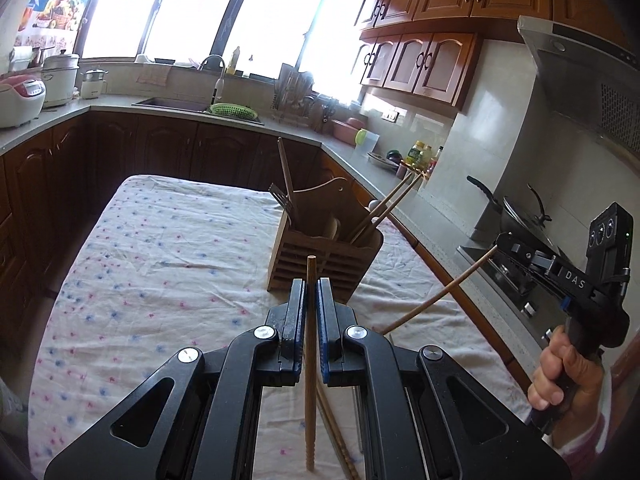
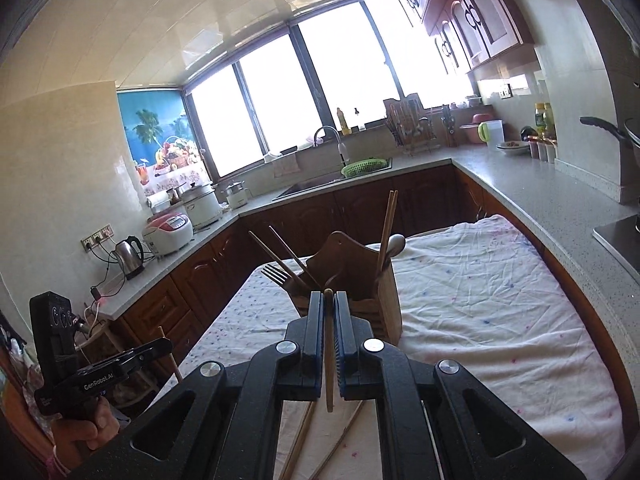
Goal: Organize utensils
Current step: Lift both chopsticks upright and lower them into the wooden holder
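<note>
Wooden chopstick (image 1: 310, 344) clamped in our left hand-held gripper (image 1: 311, 292), just short of the slotted holder (image 1: 320, 258) on the bench (image 1: 160, 280), ready to drop in. From the right view, our right hand-held gripper (image 2: 329, 304) likewise grips a second chopstick (image 2: 329, 356) before the holder; spares lie below.

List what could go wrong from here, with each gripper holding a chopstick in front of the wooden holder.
1. The left gripper pinches its chopstick between narrow pads; it may pivot or slip before reaching the wooden holder.
2. The holder already has chopsticks leaning outward and a fork; an incoming stick could catch them or nudge the holder.
3. The right gripper also carries a chopstick; converging together, the two sticks might cross.
</note>
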A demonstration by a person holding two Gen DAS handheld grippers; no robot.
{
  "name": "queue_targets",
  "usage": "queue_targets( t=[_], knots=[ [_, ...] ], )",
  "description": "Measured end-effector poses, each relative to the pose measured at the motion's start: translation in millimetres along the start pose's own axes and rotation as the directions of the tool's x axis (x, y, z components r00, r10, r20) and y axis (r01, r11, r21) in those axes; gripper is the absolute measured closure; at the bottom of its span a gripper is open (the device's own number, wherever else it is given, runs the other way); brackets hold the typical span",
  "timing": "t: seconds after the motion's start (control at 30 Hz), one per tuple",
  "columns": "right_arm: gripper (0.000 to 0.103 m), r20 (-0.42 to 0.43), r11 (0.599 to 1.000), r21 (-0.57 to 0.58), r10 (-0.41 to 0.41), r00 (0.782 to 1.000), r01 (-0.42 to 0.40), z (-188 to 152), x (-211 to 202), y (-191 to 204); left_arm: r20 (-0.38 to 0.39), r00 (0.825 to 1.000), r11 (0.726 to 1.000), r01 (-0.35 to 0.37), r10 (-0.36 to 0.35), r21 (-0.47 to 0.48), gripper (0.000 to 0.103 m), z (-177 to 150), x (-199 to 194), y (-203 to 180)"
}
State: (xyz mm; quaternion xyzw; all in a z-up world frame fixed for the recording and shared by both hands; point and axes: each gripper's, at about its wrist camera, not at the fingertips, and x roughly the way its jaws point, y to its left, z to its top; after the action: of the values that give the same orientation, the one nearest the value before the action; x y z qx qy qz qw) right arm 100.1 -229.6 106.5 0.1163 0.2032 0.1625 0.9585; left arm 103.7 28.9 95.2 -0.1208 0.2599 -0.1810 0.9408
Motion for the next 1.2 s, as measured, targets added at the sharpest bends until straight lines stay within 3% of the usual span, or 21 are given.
queue_targets(
  t=[0.7, 1.2],
  knots=[
    [0.098, 0.008, 1.000, -0.014, -0.005, 1.000, 0.005, 8, 6, -2, 0.094, 0.996, 0.999, 0.000, -0.003, 0.036, 0.098, 36, -4, -11],
    [0.098, 0.107, 1.000, -0.013, -0.013, 0.994, 0.015, 72, 30, -8, 0.224, 0.974, 0.995, -0.001, -0.021, 0.097, 0.098, 113, 20, -29]
  ],
)
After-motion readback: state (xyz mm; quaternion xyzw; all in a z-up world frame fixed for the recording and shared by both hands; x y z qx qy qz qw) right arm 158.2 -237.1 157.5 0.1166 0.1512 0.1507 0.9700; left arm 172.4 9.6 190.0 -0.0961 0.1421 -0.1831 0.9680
